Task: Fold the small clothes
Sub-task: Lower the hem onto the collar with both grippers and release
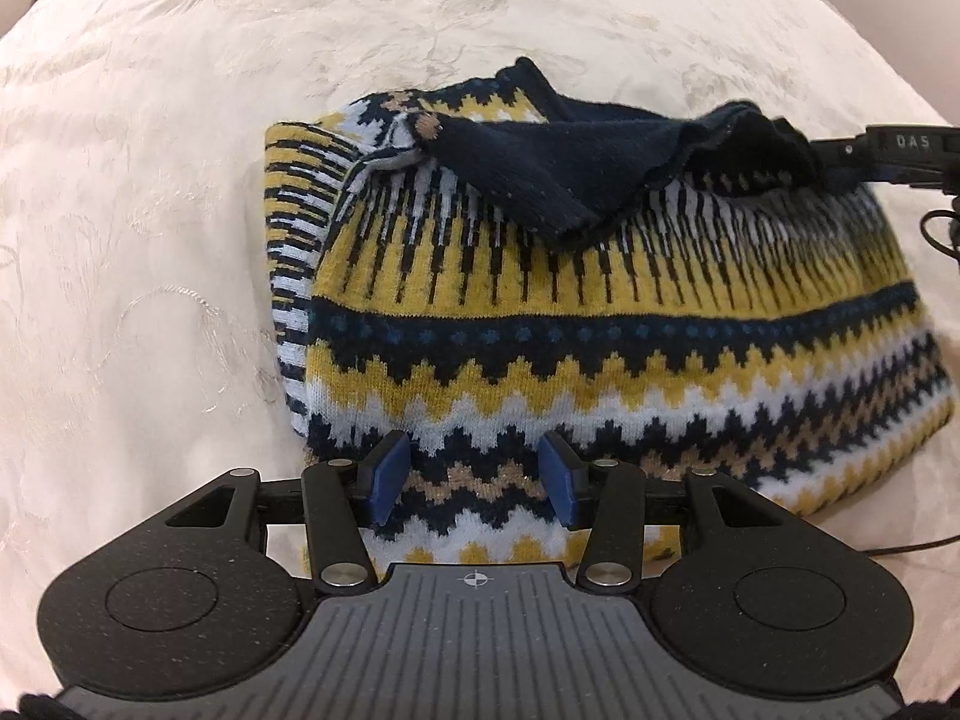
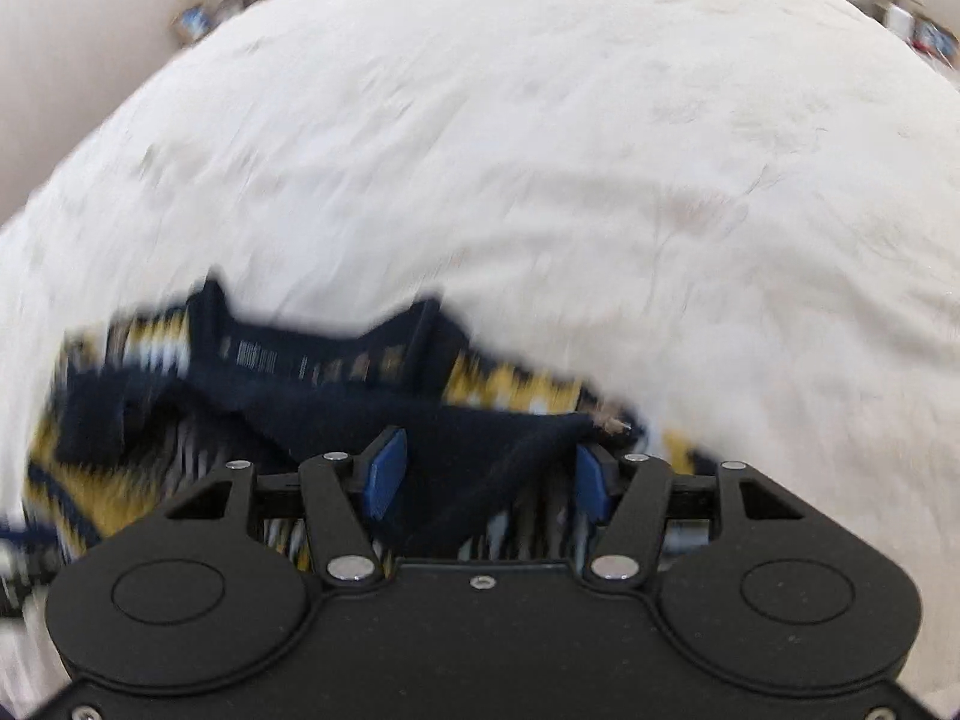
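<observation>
A knit sweater with yellow, white and navy zigzag bands lies folded on the cream cloth. Its navy sleeve end is laid over the upper part. My left gripper hovers over the sweater's near edge, open, with only the knit below its blue pads. From the right edge of the left wrist view one black finger of my right gripper reaches the sleeve end. In the blurred right wrist view my right gripper stands open. The navy sleeve cloth lies between its wide-apart pads, with a fold running up by the right pad.
A cream embroidered tablecloth covers the whole surface around the sweater. A thin black cable loops at the right edge. Small boxes and clutter sit beyond the table's far corners.
</observation>
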Available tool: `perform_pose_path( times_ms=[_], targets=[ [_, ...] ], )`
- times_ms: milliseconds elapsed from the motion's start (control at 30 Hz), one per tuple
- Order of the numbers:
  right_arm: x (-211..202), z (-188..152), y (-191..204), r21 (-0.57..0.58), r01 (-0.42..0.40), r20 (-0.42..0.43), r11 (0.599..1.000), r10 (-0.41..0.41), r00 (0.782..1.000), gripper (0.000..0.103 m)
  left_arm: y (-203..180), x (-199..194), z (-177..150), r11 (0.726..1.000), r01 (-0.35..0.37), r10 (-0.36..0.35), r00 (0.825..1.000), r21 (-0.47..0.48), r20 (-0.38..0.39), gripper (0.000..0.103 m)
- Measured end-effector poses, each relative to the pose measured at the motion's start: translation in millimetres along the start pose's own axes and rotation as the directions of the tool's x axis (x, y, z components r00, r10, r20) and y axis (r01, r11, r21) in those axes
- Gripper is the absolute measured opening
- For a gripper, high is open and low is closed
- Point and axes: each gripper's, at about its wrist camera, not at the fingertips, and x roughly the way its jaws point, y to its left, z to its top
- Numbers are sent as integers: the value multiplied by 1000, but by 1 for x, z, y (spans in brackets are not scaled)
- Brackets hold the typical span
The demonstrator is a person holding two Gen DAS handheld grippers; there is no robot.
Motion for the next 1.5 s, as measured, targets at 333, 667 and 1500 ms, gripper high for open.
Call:
perform_pose_path(
  times_ms=[333, 667, 1500],
  targets=[
    [-32, -10, -11, 94, -34, 113, 995, 23, 993, 67, -9, -21, 37, 999, 36, -36, 998, 4, 56, 47],
    [-38, -45, 4, -2, -18, 58, 1000, 18, 998, 67, -18, 21, 68, 995, -6, 3, 1000, 100, 29, 47],
    [-15, -13, -6, 104, -56, 20, 993, 55, 998, 69, -15, 9, 112, 1000, 8, -10, 997, 31, 74, 54]
  ],
)
